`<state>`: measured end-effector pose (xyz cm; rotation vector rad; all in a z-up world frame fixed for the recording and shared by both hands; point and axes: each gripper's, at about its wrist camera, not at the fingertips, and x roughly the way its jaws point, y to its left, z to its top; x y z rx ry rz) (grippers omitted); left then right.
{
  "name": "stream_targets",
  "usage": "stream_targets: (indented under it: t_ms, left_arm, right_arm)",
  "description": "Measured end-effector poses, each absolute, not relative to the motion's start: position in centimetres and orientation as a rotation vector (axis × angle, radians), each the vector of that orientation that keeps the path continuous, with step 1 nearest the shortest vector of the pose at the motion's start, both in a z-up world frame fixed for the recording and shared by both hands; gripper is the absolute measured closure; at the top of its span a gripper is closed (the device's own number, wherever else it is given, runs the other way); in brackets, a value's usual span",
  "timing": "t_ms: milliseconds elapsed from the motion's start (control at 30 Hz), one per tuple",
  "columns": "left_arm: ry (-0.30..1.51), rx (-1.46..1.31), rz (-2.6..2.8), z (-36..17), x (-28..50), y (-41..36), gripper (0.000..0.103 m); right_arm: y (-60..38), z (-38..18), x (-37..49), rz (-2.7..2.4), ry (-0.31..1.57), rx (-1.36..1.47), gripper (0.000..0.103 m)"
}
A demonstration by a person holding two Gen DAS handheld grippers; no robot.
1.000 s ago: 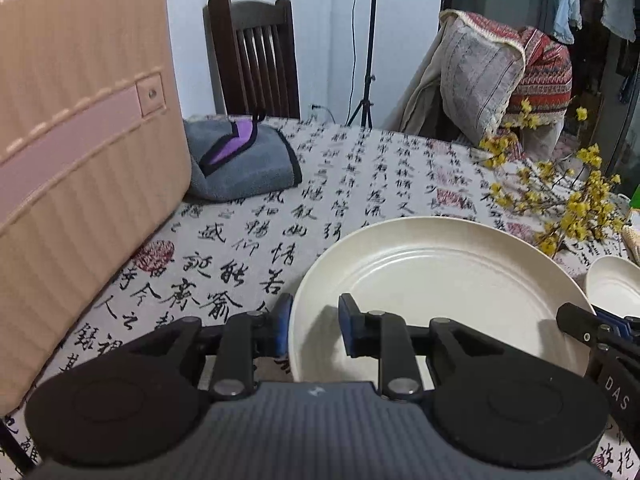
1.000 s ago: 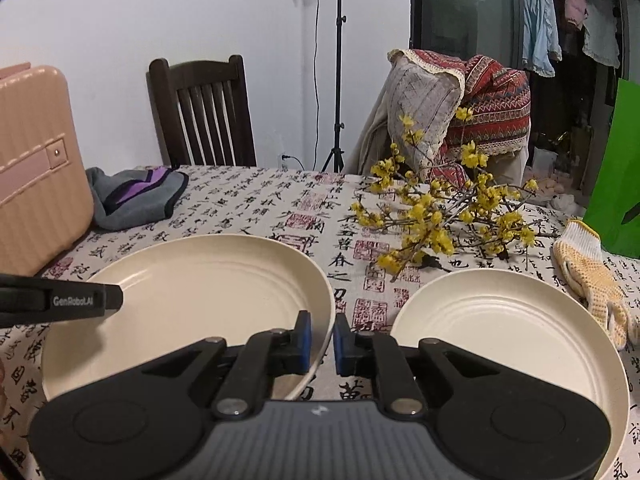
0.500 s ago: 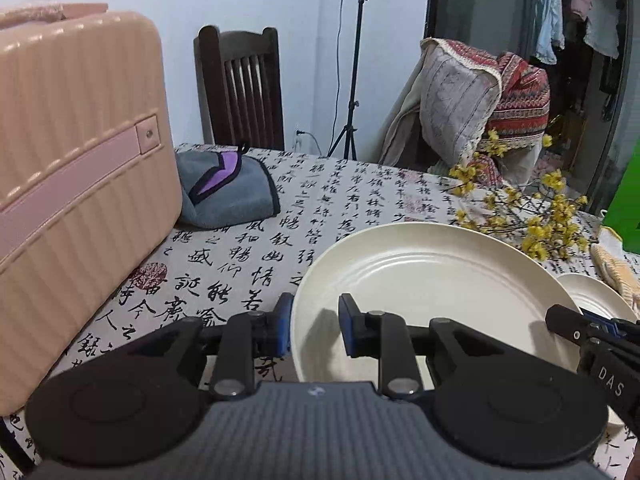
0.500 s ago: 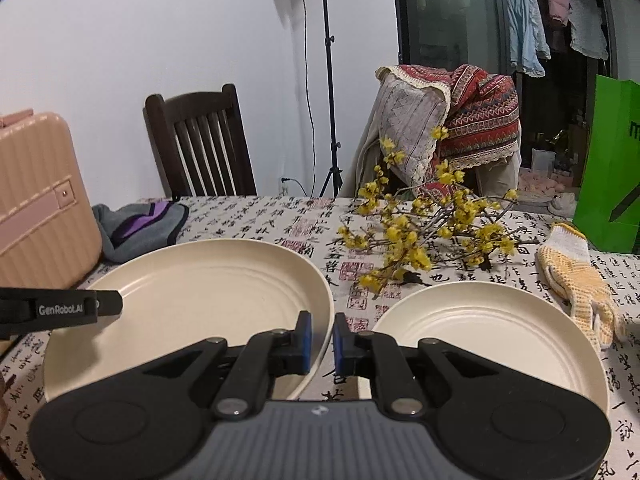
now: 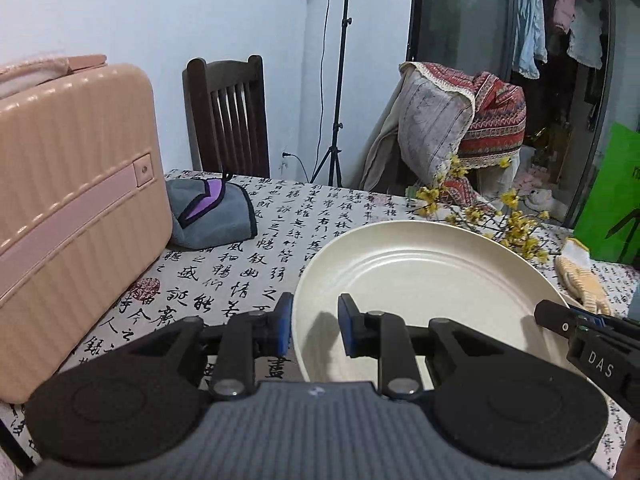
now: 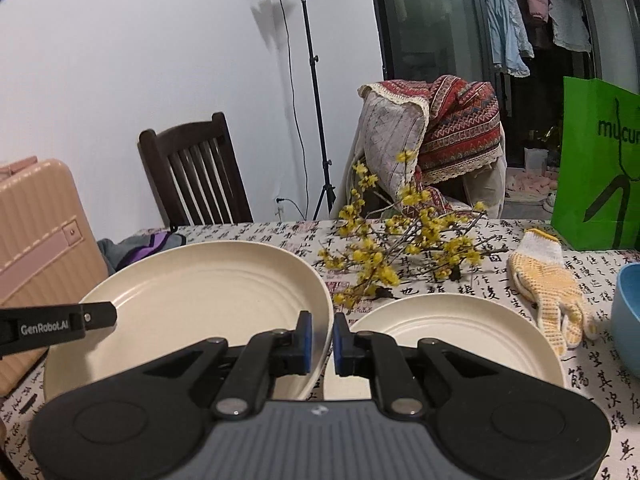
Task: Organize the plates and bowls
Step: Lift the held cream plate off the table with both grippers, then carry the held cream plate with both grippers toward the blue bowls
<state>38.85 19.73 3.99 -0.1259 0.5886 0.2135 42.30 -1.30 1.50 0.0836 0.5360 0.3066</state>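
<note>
Large cream plate (image 6: 192, 304) tilted, raised; smaller cream plate (image 6: 452, 332) flat beside.

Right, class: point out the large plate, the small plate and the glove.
large plate (image 6: 192, 304), right wrist view, ridged centre.
small plate (image 6: 452, 332), right wrist view, inner surface.
glove (image 6: 548, 280), right wrist view, dotted palm.

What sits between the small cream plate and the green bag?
In the right wrist view, a yellow-dotted white work glove lies on the calligraphy tablecloth between the small cream plate and green bag.
</note>
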Motion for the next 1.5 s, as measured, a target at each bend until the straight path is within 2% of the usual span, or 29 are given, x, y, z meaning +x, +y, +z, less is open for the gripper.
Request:
stream_targets:
  t_ms: [1500]
  left_arm:
    - [0.512,-0.107,0.141,7.3,29.4,13.6,0.079]
  right_arm:
    - [-8.9,4.8,32.7,0.29,0.439,0.158,0.094]
